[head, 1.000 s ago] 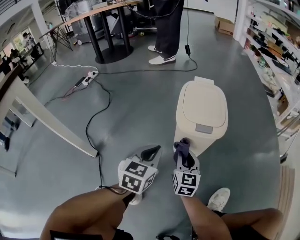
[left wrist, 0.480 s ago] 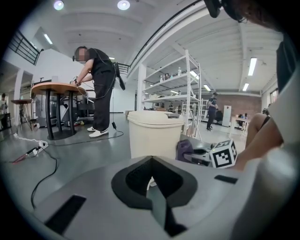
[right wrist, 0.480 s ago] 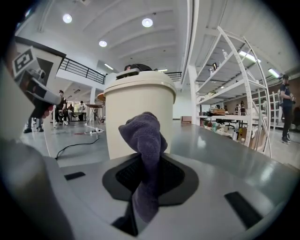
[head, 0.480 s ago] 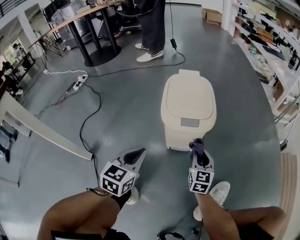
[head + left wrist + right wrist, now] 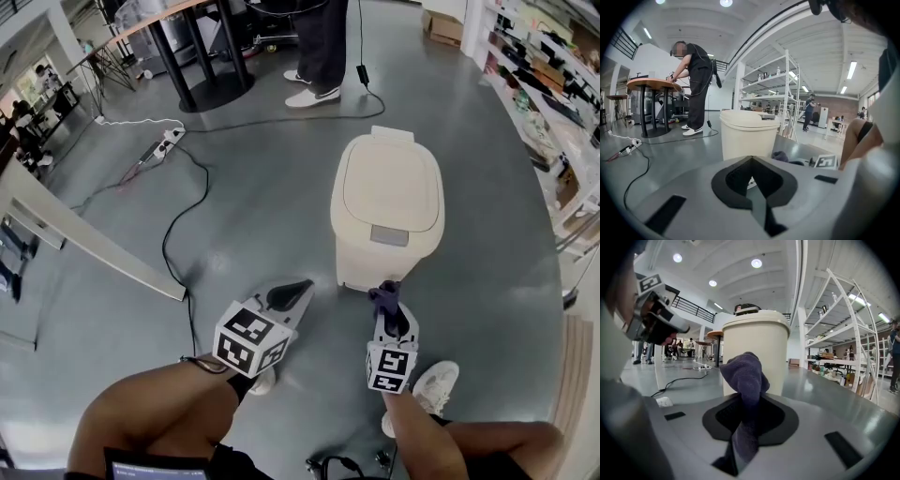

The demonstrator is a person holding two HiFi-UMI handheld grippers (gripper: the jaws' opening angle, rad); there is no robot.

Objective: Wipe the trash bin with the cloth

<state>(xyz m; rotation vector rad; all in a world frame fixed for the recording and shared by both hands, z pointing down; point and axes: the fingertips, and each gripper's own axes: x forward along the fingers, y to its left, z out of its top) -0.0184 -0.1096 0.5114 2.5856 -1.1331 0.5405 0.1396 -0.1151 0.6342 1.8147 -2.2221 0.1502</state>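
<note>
A cream plastic trash bin with a flat hinged lid (image 5: 389, 202) stands upright on the glossy grey floor (image 5: 253, 197), lid down, its grey front catch facing the person. The right tongs (image 5: 385, 300) are clamped together on a dark blue-grey cloth (image 5: 383, 296). In the right gripper view the cloth (image 5: 743, 376) is pinched in the seam between the two jaws and bunches up into a rounded wad above them, with the bin (image 5: 754, 350) rising right behind it. From the head view the wad sits low at the front of the bin, near its base; whether it touches the wall cannot be told.

The left tongs (image 5: 289, 297) are held to the left of the bin, clear of it, over bare floor. Their jaws are closed against each other with nothing between them (image 5: 752, 180), and the bin (image 5: 747, 136) shows beyond them.

A black cable (image 5: 178, 239) snakes across the floor well left of the bin. Farther off, another person in dark trousers and white shoes (image 5: 319, 94) stands at a wooden-topped counter on black legs (image 5: 647, 84). White metal shelving (image 5: 548, 84) lines the right side.
</note>
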